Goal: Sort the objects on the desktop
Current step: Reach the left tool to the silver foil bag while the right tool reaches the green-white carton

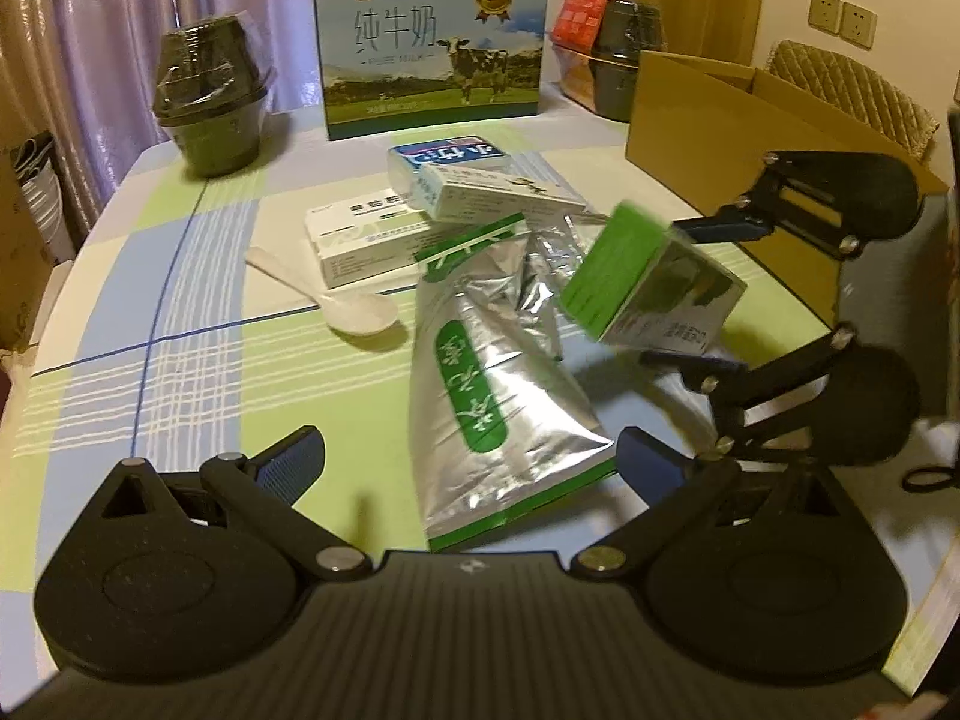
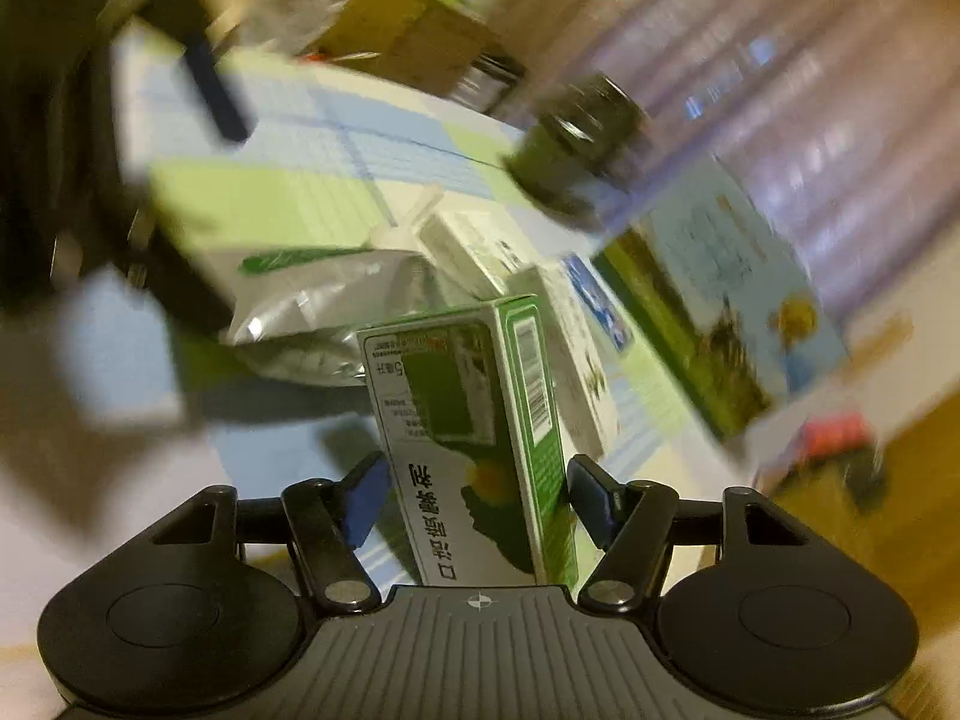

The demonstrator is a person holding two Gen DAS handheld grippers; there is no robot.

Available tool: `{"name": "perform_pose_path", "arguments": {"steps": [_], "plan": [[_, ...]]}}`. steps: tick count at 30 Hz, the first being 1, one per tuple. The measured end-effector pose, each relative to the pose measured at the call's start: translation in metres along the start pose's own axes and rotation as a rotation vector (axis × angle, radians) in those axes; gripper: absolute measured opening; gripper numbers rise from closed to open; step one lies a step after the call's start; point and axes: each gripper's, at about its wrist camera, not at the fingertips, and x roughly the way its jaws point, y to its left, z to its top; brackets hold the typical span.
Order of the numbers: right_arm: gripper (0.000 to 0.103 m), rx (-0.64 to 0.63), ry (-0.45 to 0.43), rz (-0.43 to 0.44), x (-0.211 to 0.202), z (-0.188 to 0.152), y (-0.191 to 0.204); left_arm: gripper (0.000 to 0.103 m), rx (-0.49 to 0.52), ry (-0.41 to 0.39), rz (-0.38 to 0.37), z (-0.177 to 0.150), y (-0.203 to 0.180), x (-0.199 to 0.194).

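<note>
Right gripper (image 2: 477, 495) clamps the green carton (image 2: 480, 420) across its narrow sides, off the table: likely light, stiff, crushable card. Left gripper (image 1: 468, 462) gapes near the slippery foil pouch (image 1: 492, 372).

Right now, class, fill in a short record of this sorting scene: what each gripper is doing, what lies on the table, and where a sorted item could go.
right gripper: shut on the green box, lifted off the table
left gripper: open, empty, low over the silver pouch
tablecloth: checked, green and blue
loose items: white spoon, stacked medicine boxes
back of table: milk carton
possible container: open cardboard box at the right
</note>
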Motion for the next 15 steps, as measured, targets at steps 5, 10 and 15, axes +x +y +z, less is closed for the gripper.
{"name": "perform_pose_path", "arguments": {"steps": [5, 10, 15], "plan": [[0.060, 0.485, 0.090, 0.149, -0.011, -0.004, -0.060, 0.102, -0.020, 0.009, -0.009, 0.006, -0.003, 0.010], [0.060, 0.863, 0.173, 0.334, -0.007, -0.020, -0.101, 0.102, -0.036, 0.016, -0.009, 0.016, -0.004, 0.021], [0.060, 0.937, 0.221, 0.324, 0.001, -0.031, -0.103, 0.102, -0.046, 0.030, -0.005, 0.020, -0.006, 0.031]]}}
